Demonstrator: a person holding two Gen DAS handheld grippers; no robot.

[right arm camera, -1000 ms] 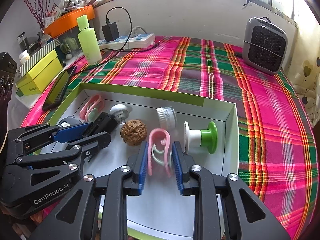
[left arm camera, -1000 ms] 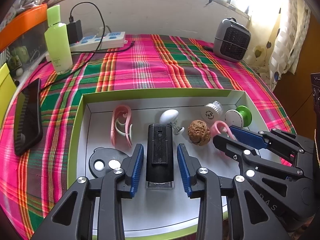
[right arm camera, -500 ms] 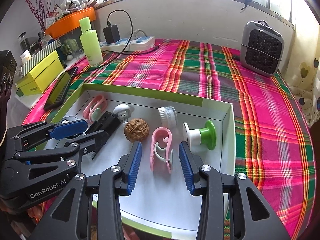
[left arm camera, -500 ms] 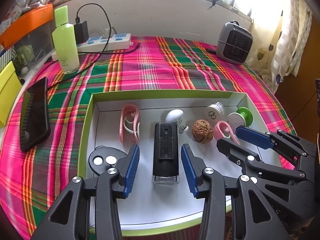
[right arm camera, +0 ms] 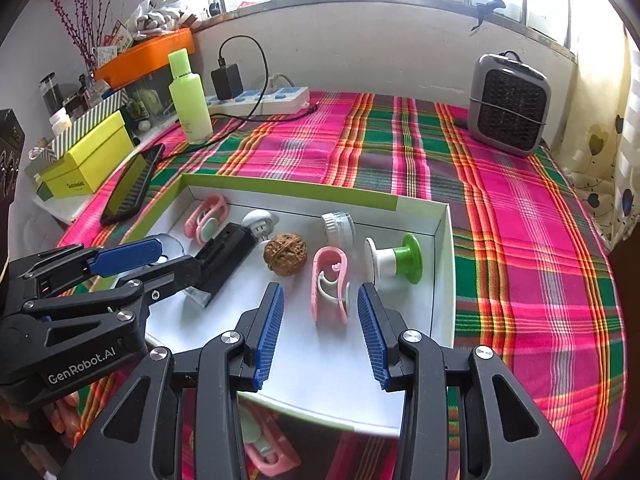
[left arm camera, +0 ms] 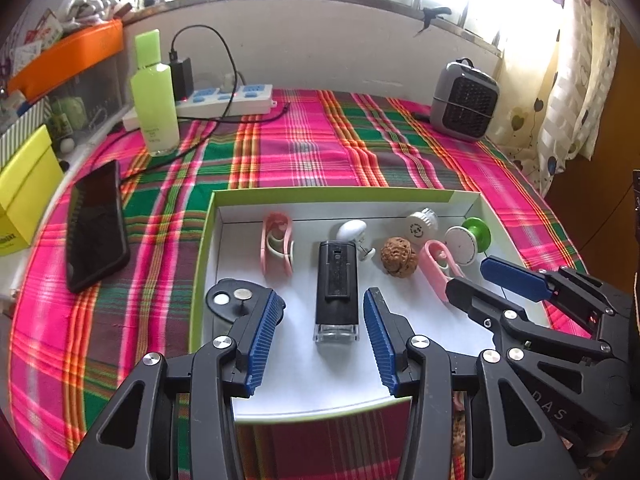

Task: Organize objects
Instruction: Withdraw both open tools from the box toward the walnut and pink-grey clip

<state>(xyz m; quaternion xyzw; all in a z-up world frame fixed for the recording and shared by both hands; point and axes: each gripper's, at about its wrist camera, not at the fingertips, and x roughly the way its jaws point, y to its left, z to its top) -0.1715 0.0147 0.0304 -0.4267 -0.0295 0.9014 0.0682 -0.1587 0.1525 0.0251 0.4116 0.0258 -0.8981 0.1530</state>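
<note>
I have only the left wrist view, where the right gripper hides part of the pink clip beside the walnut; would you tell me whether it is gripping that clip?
Observer: No. In the right wrist view the right gripper is open. Its jaws have just been opening, and the pink clip lies flat between the pads, touched by neither.
Operator: Thank you. Is anything lying outside the tray near me?
Observer: Yes, a second pink clip shows below the tray's near rim, under that gripper.

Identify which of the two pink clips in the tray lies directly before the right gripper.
The pink clip between the walnut and green-based spool; the other lies in the tray's far-left corner.
</note>
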